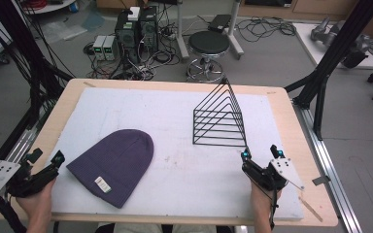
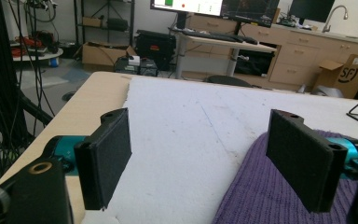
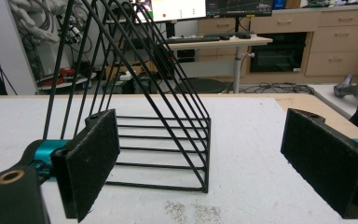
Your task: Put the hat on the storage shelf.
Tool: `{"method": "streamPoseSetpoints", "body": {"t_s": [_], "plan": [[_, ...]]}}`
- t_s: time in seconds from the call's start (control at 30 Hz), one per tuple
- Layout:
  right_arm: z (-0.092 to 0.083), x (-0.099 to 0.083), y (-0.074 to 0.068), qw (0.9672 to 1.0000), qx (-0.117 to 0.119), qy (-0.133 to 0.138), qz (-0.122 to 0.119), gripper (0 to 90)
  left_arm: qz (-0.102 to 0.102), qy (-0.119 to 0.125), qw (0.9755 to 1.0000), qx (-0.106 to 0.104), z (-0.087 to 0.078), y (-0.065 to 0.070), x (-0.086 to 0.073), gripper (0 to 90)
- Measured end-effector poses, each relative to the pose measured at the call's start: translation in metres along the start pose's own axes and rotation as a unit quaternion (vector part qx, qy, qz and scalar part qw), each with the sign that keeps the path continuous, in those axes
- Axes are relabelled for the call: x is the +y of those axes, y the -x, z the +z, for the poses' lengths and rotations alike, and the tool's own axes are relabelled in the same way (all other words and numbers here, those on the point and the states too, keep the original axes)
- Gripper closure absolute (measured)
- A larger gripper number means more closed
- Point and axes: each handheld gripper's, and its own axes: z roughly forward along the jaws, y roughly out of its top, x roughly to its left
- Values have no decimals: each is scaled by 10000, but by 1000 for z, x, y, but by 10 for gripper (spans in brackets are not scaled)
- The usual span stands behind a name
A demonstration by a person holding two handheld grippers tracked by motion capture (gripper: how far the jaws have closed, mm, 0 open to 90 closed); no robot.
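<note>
Table (image 1: 175, 86) first: we see a wooden top under a white mat (image 1: 184, 145). On the mat's right half stands a black wire rack (image 1: 219, 119), upright and empty. Left of centre lies a purple beanie (image 1: 114, 165), flat, with its label toward us. Our left gripper (image 1: 46, 158) rests at the near left corner, just beside the beanie, jaws wide apart and empty. Our right gripper (image 1: 260, 154) sits just in front of the rack, jaws likewise spread, holding nothing.

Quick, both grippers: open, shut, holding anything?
Left gripper: open, empty, beside the purple beanie.
Right gripper: open, empty, facing the black wire rack.
</note>
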Motion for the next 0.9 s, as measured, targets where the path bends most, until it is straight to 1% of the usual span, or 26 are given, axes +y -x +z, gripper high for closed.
{"method": "streamPoseSetpoints", "body": {"t_s": [0.03,0.23,0.33,0.53,0.67,0.73,0.9], "plan": [[0,0,0,10000,-8,-18,37,107,-3,-4,10000,1,0,0,0,227],[0,0,0,10000,-11,15,40,107,-7,-13,10000,5,-1,-1,0,227],[0,0,0,10000,-9,14,72,107,-57,-32,10000,-21,0,-1,-1,226],[0,0,0,10000,-11,4,81,108,-90,-37,10000,-5,0,-2,-1,227],[0,0,0,10000,-8,-2,81,107,-83,-43,10000,-28,0,-2,-1,226],[0,0,0,10000,1,-1,79,107,-110,-7,9999,-78,0,-2,-1,225],[0,0,0,9999,26,-8,111,107,-88,34,9999,-126,0,-1,0,222]]}}
